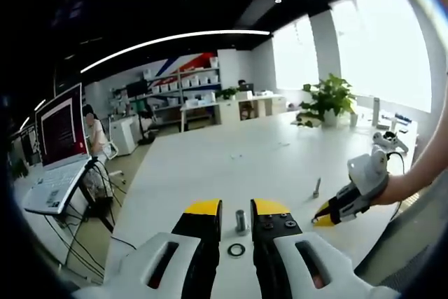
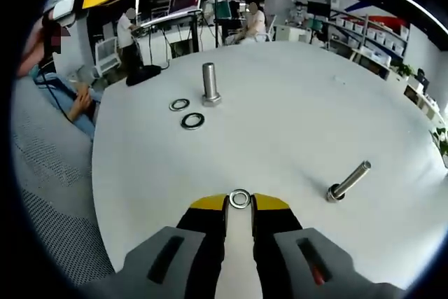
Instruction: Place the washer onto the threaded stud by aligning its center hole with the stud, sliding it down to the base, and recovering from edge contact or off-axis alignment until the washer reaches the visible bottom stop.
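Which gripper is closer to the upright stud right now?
Left. The left gripper brackets the upright stud; the right gripper, shut on a washer, is well off to its side.

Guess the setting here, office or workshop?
Likely an open-plan office or lab: a big white table, an open laptop at its side, shelving with storage bins along the far wall, and a potted plant by large windows. People sit at desks in the right gripper view.

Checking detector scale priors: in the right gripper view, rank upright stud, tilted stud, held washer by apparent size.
1. Tilted stud
2. Upright stud, close to it; it stands farther away, so unsure
3. Washer at the right tool tips, clearly smallest
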{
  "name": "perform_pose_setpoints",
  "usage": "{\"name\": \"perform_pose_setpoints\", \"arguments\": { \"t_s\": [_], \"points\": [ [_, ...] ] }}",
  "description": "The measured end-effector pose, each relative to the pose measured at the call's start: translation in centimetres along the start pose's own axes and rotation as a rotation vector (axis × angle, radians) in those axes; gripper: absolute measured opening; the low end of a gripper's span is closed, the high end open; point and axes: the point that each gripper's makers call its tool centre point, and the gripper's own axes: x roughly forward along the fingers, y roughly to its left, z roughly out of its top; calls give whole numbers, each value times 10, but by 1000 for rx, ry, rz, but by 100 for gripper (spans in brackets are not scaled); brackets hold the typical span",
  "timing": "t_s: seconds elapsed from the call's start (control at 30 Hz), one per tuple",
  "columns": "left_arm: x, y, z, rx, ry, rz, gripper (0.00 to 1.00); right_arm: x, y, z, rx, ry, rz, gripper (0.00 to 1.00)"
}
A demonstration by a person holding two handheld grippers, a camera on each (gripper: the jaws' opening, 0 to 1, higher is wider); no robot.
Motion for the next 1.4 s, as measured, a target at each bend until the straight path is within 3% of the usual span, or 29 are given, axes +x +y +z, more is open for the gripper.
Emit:
{"name": "perform_pose_setpoints", "arguments": {
  "t_s": [1.03, 1.4],
  "points": [
    [-1, -2, 4, 0, -16, -7, 14, -43, -66, 42, -1, -74, -129, 15],
    [-2, -4, 5, 9, -19, -15, 14, -49, -93, 44, -14, -50, -176, 15]
  ]
}}
